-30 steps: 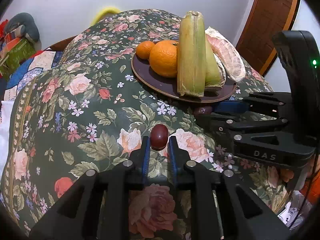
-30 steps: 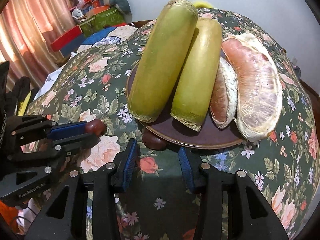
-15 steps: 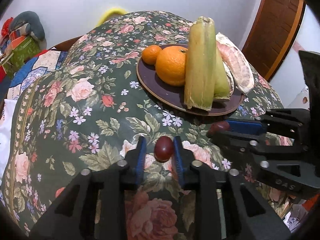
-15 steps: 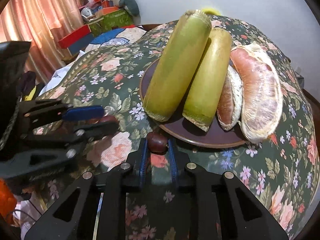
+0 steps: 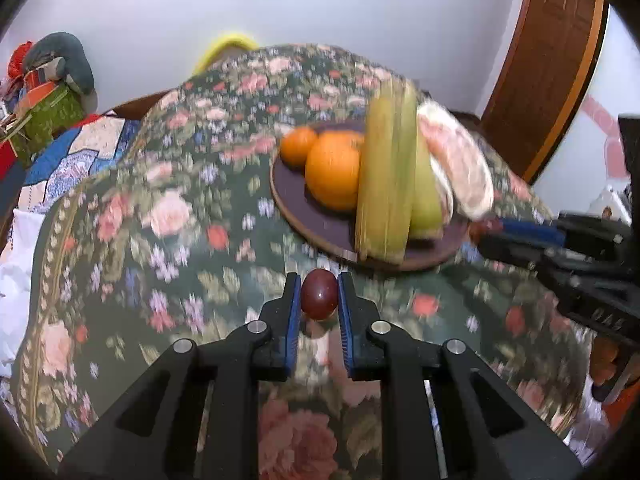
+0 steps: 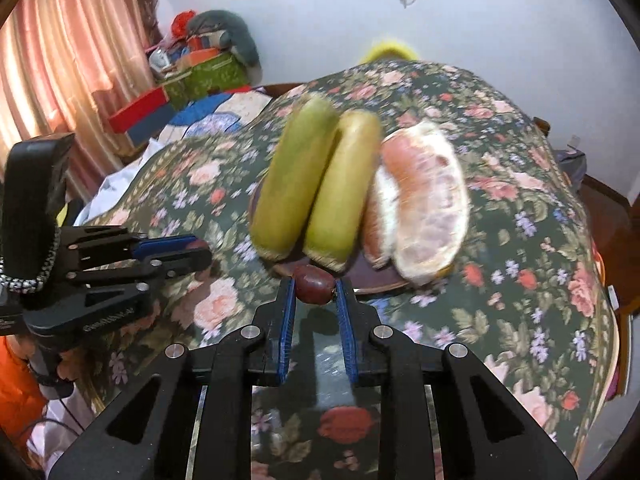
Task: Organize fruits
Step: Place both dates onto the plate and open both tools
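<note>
My left gripper (image 5: 319,285) holds a dark red oval fruit (image 5: 319,299) between its blue pads; the jaws are closing on it, just in front of the brown plate (image 5: 304,236). Pinched in my right gripper (image 6: 315,283) is a second dark red fruit (image 6: 314,289), lifted at the plate's near rim (image 6: 378,282). On the plate lie two oranges (image 5: 334,176), two green stalks (image 6: 296,176) and peeled pomelo segments (image 6: 424,204). Each gripper shows in the other's view: the right gripper (image 5: 486,234) at the right, the left gripper (image 6: 200,252) at the left.
The floral tablecloth (image 5: 168,216) covers a round table that falls away on all sides. Boxes and a grey bundle (image 6: 208,60) are stacked at the back left by a pink curtain (image 6: 60,60). A wooden door (image 5: 552,64) stands at the right.
My right gripper went from open around the fruit by the plate rim to shut on it, then rose with it. The left gripper kept its fruit and edged nearer the plate.
</note>
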The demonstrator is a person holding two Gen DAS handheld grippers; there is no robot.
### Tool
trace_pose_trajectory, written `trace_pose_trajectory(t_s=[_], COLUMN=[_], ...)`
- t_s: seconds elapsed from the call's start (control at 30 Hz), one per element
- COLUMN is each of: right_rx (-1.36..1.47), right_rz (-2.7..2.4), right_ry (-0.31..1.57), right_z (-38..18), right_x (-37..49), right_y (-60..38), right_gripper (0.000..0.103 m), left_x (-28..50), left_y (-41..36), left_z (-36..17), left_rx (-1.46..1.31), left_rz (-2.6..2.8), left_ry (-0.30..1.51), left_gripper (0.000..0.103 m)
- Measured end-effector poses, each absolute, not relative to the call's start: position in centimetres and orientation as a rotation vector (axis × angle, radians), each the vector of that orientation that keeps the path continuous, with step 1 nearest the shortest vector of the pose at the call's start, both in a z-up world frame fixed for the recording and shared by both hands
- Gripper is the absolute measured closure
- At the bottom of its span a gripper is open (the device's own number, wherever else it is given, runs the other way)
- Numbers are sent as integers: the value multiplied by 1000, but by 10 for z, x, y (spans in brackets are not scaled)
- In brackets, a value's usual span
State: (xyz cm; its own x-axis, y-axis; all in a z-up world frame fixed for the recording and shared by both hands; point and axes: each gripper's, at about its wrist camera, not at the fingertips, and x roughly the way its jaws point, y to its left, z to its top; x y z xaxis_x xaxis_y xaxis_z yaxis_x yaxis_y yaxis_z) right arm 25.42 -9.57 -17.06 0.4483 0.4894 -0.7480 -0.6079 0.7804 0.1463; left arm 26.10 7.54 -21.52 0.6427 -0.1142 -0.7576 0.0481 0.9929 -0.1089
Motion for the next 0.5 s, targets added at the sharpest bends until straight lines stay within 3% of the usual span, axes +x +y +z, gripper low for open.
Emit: trace_pose_trajectory(t_s=[0.5], right_rx=[-138], right_rz=[639], right_ry=[875], right_z=[-183], right_x=[282], right_y=[-101], right_gripper=[83], left_x=[308], left_y=[73], left_z=[-217], left_rx=[-92], left_rz=[-94], left_ry=[870], left_gripper=[85])
